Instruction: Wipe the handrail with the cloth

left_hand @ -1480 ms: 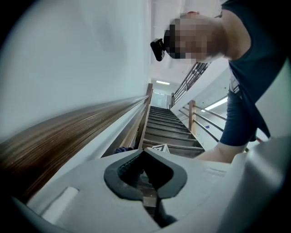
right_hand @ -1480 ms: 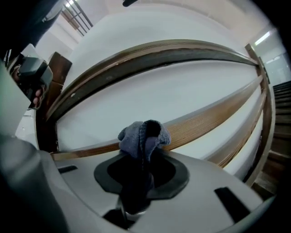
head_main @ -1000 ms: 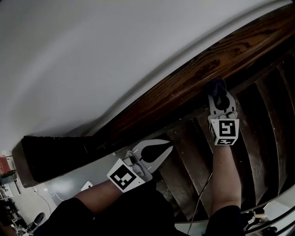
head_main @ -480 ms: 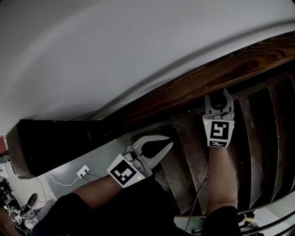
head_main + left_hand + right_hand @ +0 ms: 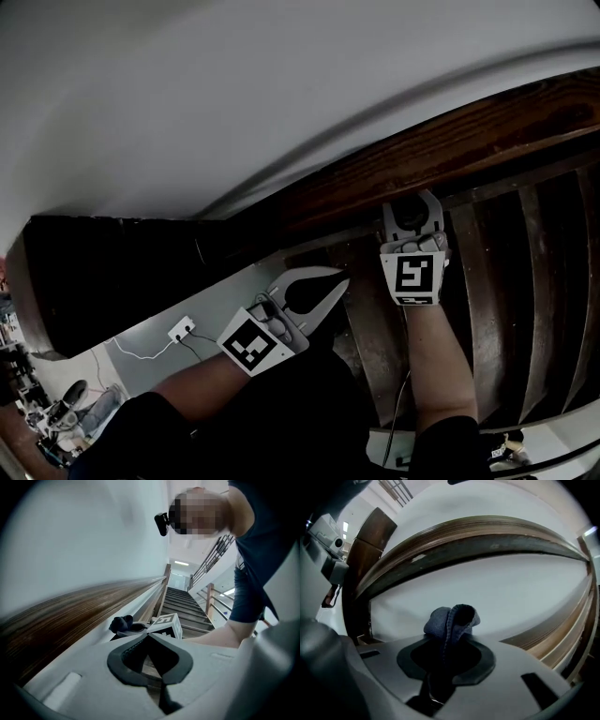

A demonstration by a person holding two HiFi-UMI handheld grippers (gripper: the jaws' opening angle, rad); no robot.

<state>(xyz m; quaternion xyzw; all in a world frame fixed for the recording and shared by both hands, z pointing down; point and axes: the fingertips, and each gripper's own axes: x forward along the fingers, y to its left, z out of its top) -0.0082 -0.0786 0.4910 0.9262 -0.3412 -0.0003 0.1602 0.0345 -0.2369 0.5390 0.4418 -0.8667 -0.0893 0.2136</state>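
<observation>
The left gripper (image 5: 338,281) hangs nearest the person, over the stair treads (image 5: 497,309), with its jaws closed tip to tip on nothing. Just beyond it, the right gripper (image 5: 413,203) is clamped on a bunched blue-grey cloth (image 5: 452,619). It holds the cloth up at the lower edge of the dark wooden handrail (image 5: 450,150), though whether the two touch cannot be told. A plain white wall (image 5: 234,84) rises behind the rail.

A white wall (image 5: 234,84) rose beside the dark wooden stairs (image 5: 553,309); left of the stairs, a white socket (image 5: 182,329) sat with its cable (image 5: 122,347).
</observation>
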